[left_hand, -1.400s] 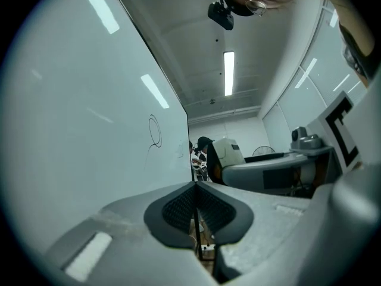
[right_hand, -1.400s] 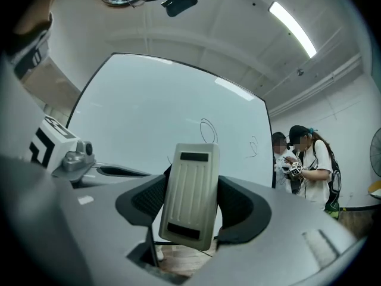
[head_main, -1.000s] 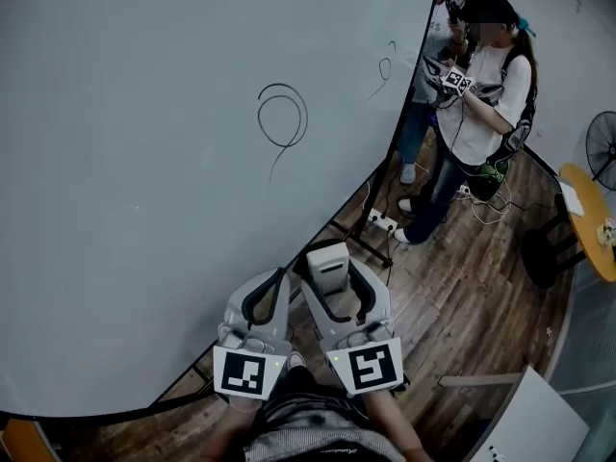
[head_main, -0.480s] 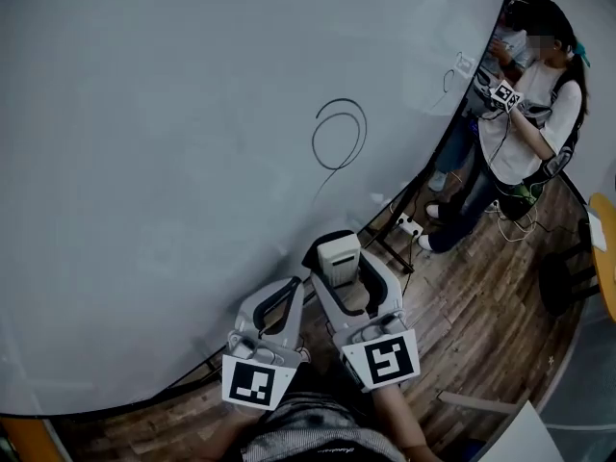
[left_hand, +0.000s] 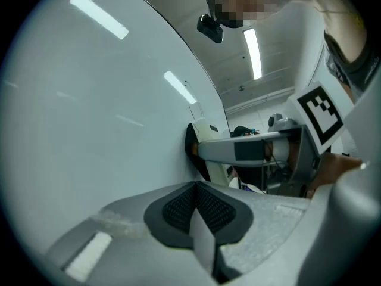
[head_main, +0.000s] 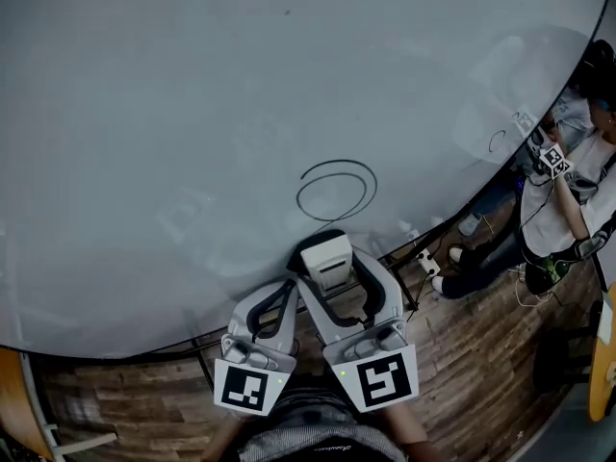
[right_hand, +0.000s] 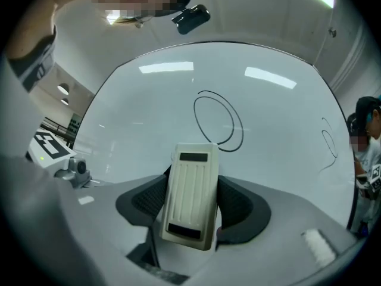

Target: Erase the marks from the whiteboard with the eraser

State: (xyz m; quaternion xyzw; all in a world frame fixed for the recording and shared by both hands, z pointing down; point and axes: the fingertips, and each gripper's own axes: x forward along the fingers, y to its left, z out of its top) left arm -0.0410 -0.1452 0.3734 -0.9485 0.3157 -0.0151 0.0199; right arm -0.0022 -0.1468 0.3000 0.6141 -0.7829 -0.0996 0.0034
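Observation:
A large whiteboard fills most of the head view. On it is a black looped scribble, seen too in the right gripper view as the looped scribble. A smaller mark sits near the board's right edge. My right gripper is shut on a cream ribbed eraser, just below the scribble; the eraser stands between the dark pads. My left gripper hangs beside it, shut and empty, its pads pressed together next to the board.
A person stands at the right by the board's edge, holding a marker cube. A power strip and cables lie on the wooden floor. An orange round table edge shows at far right.
The view has swung left and nearer the board. The scribble now sits right above the eraser, and both grippers have come closer to the board's lower part.

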